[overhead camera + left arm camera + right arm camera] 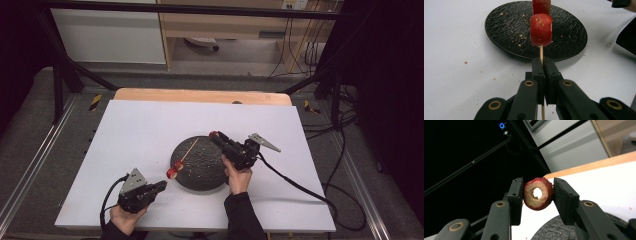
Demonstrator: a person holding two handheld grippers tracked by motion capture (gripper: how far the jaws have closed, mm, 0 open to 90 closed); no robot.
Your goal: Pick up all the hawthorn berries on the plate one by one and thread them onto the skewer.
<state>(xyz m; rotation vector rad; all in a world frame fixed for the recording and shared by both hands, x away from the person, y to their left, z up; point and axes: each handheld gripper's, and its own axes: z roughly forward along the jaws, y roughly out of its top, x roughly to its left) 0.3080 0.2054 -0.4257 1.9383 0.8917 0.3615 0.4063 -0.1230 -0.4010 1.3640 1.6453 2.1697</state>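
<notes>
A: What's on your black plate [200, 175]?
B: Crumbs only.
A: And your left gripper [543, 65]?
B: Its jaws are pressed together, pinching the skewer [541, 52]. The stick leans over the plate toward 1 o'clock, with two red pieces [541, 29] at the plate's 9 o'clock rim.
A: Your right gripper [537, 194]?
B: Its jaws pinch a red ring slice [538, 193] above the plate's 1 o'clock edge.

Lab: black frame rig [60, 70], cables [320, 50]

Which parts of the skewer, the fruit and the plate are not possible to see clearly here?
- Skewer, left gripper view: far tip cut off by top edge; its held part hidden between the jaws.
- Upper fruit piece: cropped by the same edge.
- Plate, right gripper view: mostly behind the jaws.
- Fruit ring, high view: too small.
</notes>
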